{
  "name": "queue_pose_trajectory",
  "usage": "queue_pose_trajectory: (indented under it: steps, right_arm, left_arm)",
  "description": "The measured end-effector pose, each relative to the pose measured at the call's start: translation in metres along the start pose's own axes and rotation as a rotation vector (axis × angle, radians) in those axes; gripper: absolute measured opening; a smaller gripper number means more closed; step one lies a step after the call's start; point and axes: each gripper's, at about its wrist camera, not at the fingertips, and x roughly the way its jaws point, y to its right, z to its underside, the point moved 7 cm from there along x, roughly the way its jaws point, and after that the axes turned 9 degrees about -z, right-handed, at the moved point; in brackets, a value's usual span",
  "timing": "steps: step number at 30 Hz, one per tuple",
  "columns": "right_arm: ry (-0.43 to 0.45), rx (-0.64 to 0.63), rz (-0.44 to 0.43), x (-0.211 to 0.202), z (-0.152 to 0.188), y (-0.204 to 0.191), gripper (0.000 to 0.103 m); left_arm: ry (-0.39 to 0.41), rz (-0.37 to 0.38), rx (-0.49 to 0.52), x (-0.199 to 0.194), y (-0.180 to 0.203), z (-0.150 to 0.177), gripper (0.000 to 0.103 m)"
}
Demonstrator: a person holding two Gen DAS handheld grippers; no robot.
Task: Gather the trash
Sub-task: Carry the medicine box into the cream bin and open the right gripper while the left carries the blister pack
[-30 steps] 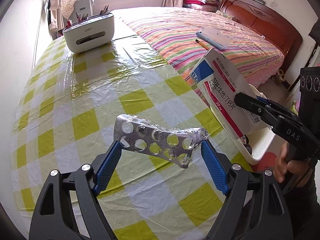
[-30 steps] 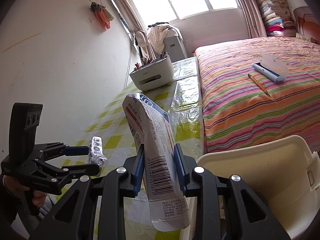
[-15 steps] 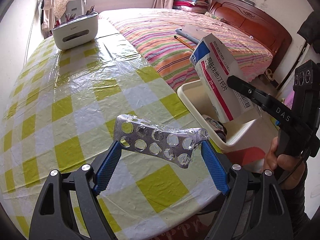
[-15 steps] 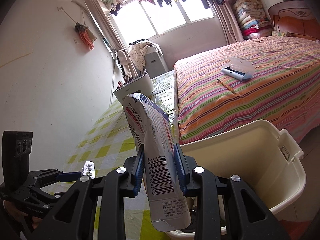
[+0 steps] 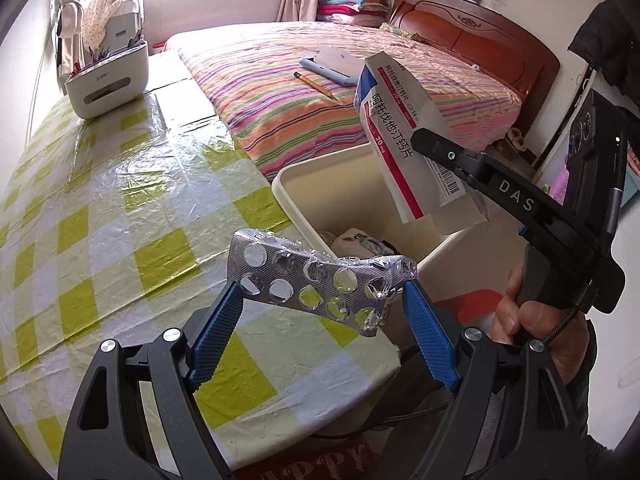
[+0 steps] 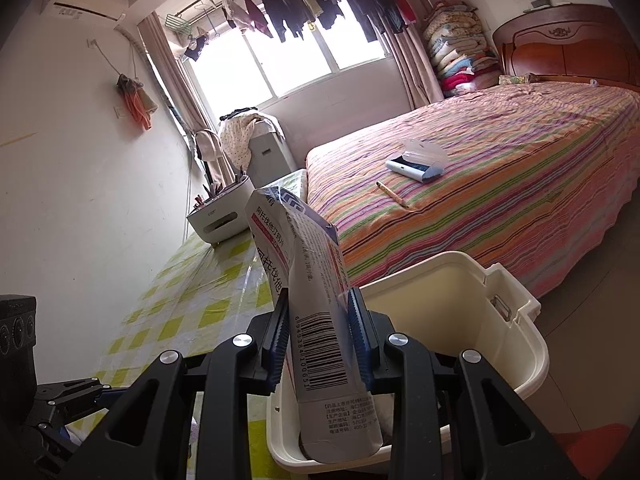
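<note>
My left gripper [image 5: 322, 298] is shut on a silver empty pill blister pack [image 5: 316, 278], held above the table's near right corner beside the cream trash bin [image 5: 304, 168]. My right gripper [image 6: 318, 326] is shut on a white, blue and pink medicine box [image 6: 308, 280], squeezed flat at the barcode end, and holds it over the open bin [image 6: 516, 312]. The box [image 5: 404, 136] and right gripper also show in the left wrist view, above the bin. Some trash [image 5: 360, 240] lies at the bin's bottom.
The table with a yellow-checked plastic cloth [image 5: 100, 208] lies left of the bin. A white organiser with pens [image 5: 106, 80] stands at its far end. A striped bed [image 5: 340, 92] with a pencil and a case is behind the bin.
Both grippers have moved right, off the table toward the bin. The medicine box is now over the bin opening and the blister pack is at the table's corner next to it.
</note>
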Motion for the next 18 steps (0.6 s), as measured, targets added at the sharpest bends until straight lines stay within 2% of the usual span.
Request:
queue_pose_trajectory:
  steps: [18]
  right_arm:
    - [-0.028,0.105,0.15,-0.001,0.006,0.041,0.03]
  left_arm:
    - [0.007,0.011,0.046,0.001,0.033,0.006,0.08]
